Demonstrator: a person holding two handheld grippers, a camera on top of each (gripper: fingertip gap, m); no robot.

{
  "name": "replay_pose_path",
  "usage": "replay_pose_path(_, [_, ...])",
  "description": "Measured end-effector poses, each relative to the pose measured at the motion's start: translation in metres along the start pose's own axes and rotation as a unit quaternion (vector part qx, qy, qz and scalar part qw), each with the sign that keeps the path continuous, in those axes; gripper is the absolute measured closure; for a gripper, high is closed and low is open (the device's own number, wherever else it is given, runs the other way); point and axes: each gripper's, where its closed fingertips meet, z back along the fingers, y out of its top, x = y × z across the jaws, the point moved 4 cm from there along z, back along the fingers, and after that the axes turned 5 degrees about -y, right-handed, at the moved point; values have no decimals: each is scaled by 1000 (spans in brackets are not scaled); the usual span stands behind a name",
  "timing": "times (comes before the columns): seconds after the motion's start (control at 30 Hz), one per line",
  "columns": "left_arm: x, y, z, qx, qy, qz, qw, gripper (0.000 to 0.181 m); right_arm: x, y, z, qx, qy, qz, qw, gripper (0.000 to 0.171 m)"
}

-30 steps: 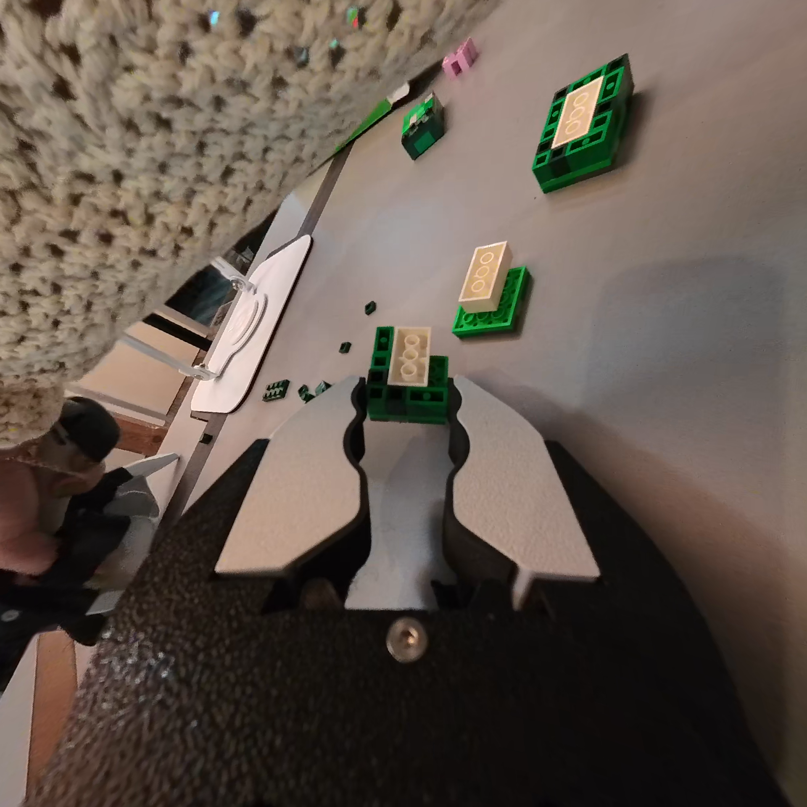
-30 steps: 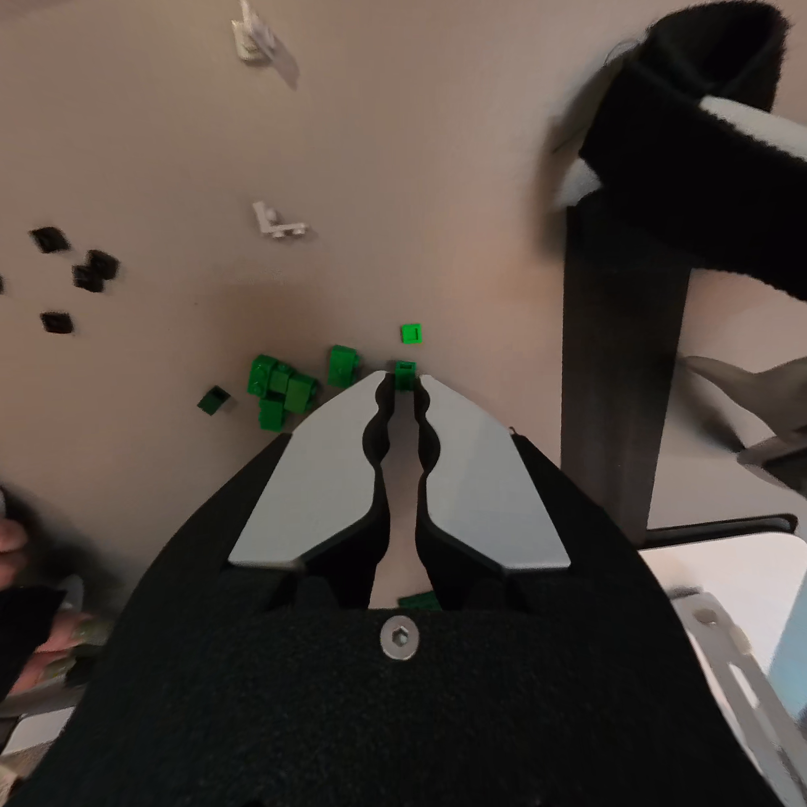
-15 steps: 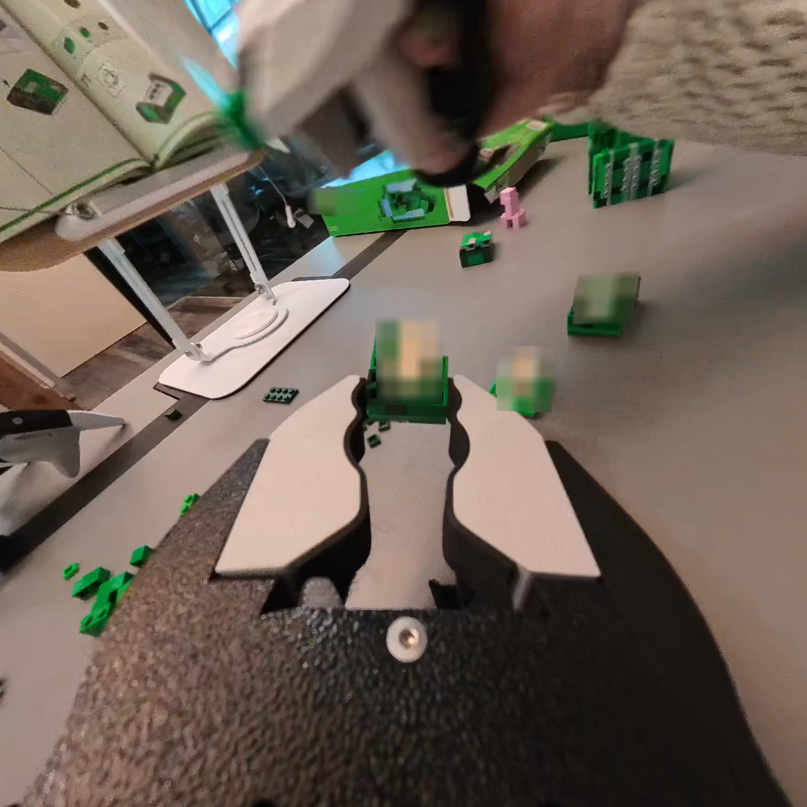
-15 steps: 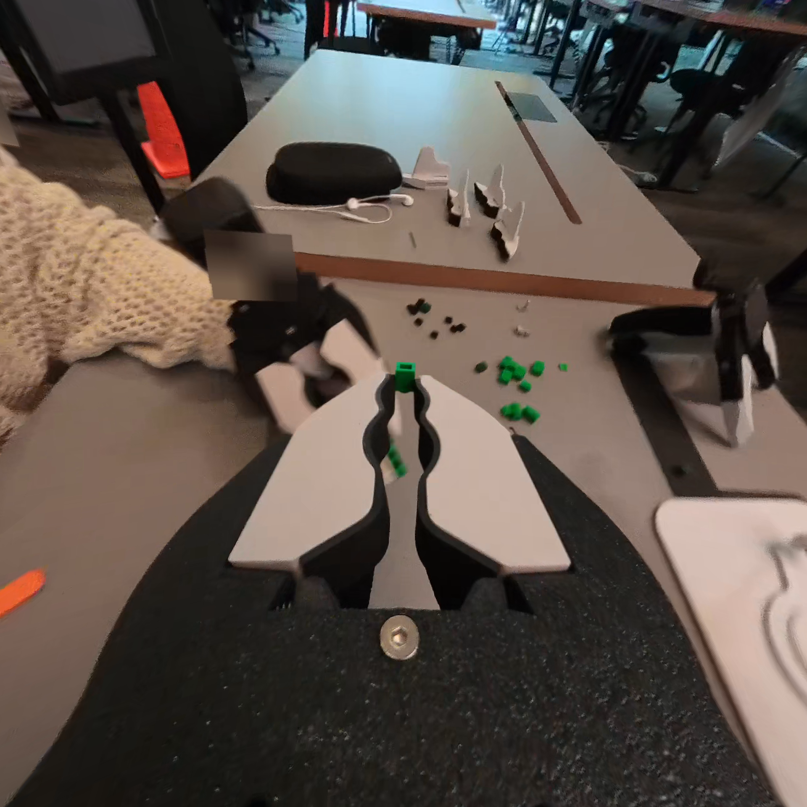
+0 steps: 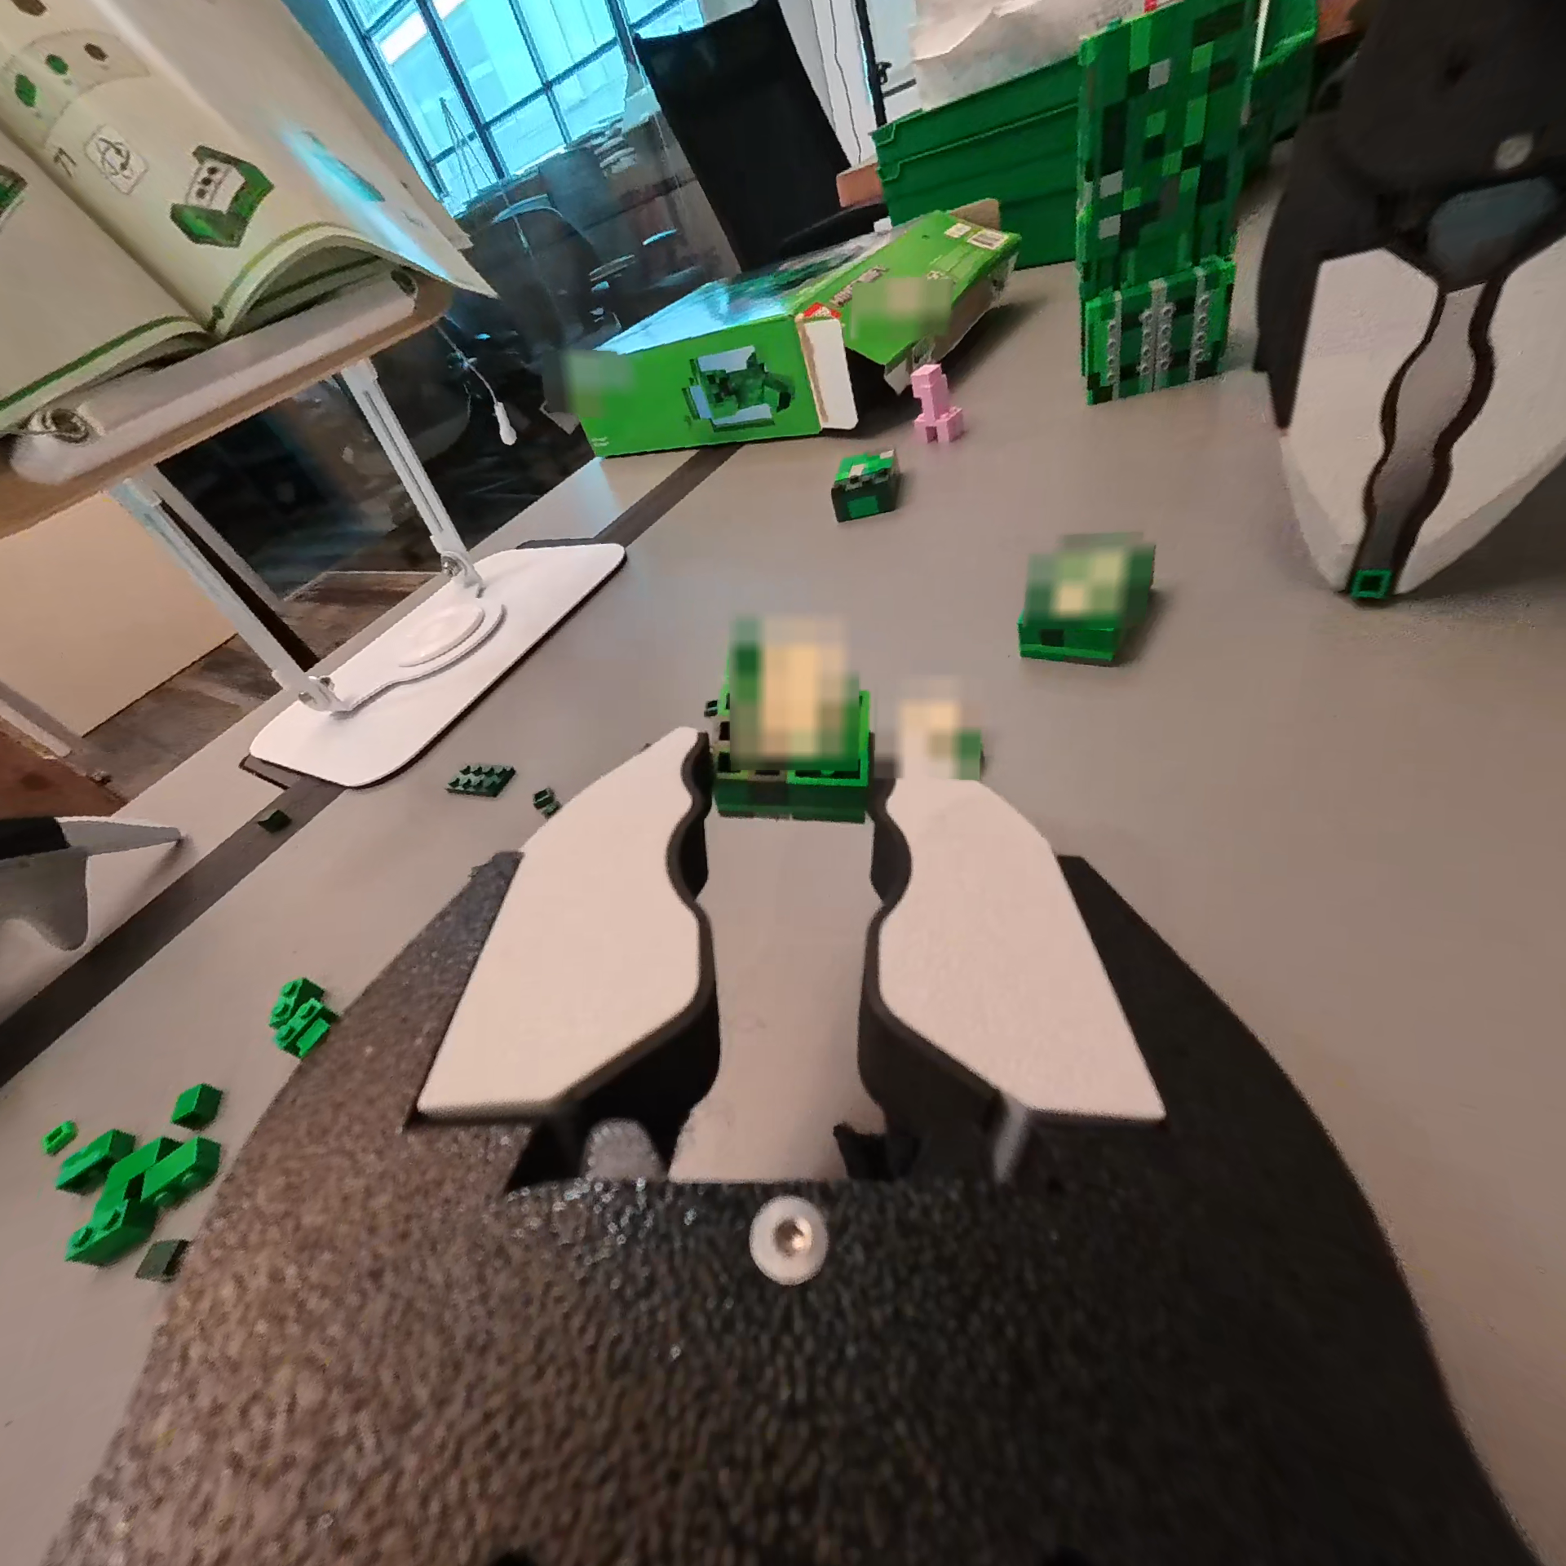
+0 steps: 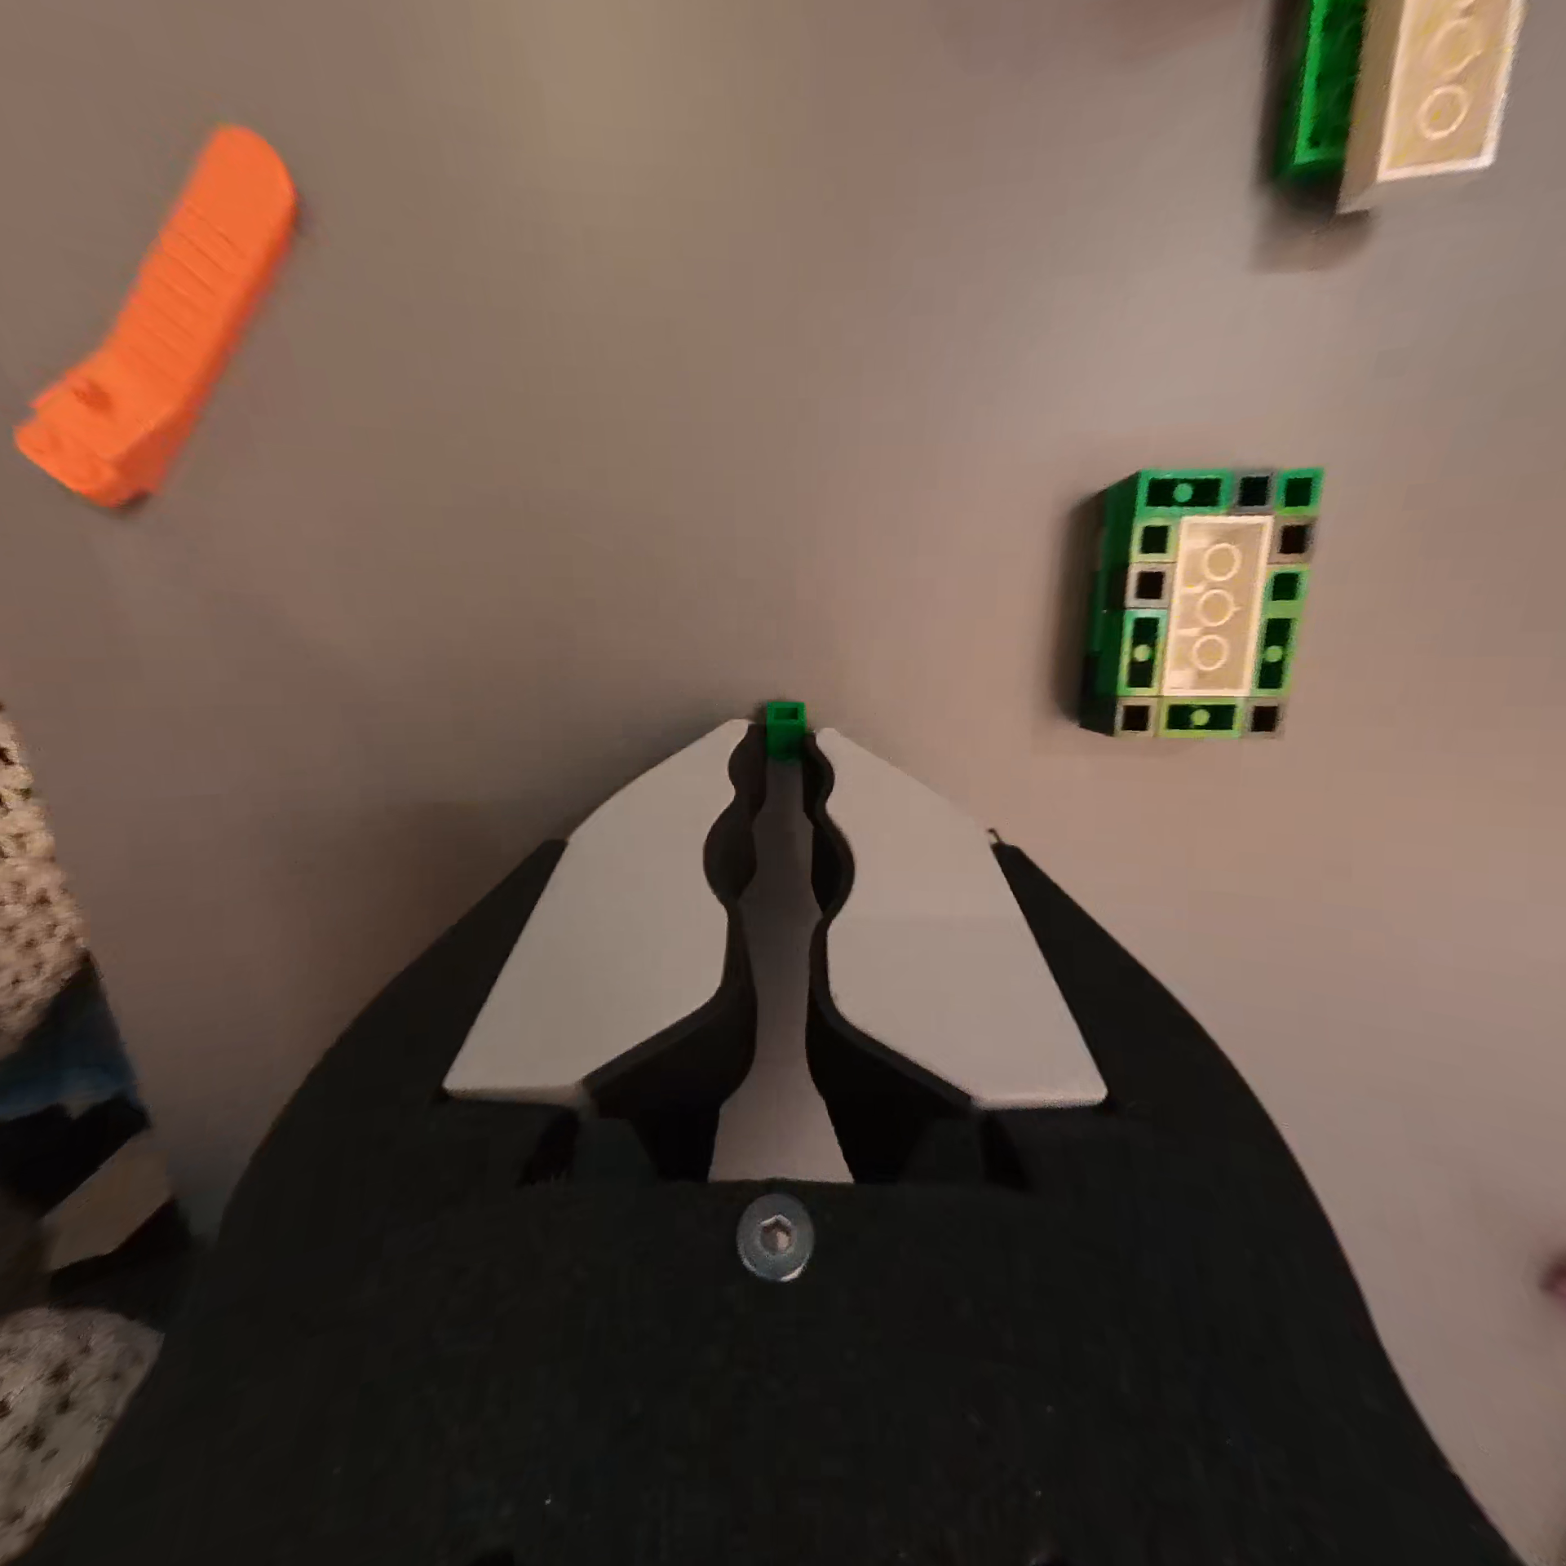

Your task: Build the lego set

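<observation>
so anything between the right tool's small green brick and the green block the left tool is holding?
Nothing visible. The right tool hangs pinching the small green brick, the left tool grips the green block by its sides, and only bare grey table lies between them; the block's top is blurred.

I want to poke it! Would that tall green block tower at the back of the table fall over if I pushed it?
Probably, if pushed near the top: the tall green tower stands much higher than it is wide. Being built of many small bricks, it may well break apart when it lands. It looks stiff, not floppy.
</observation>
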Motion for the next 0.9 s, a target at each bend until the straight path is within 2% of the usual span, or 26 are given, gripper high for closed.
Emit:
replay_pose_path(0.37, [9,-3,-4,-24,-13,-24,999,146,-2,8,8,-16,-30,10,999,155])
replay_pose_path(0.63, [12,-4,-6,-31,-21,-34,999,146,4,6,1,-81,-23,23,996,156])
replay_pose_path(0.73, [13,-5,-7,-36,-21,-39,998,146,6,7,0,-87,-20,21,996,163])
replay_pose_path(0.8, [15,-4,-7,-34,-22,-32,999,146,11,20,5,-38,-46,14,998,163])
replay_pose_path(0.9, [24,3,-10,-16,-47,-4,999,147,23,63,22,152,-116,24,981,163])
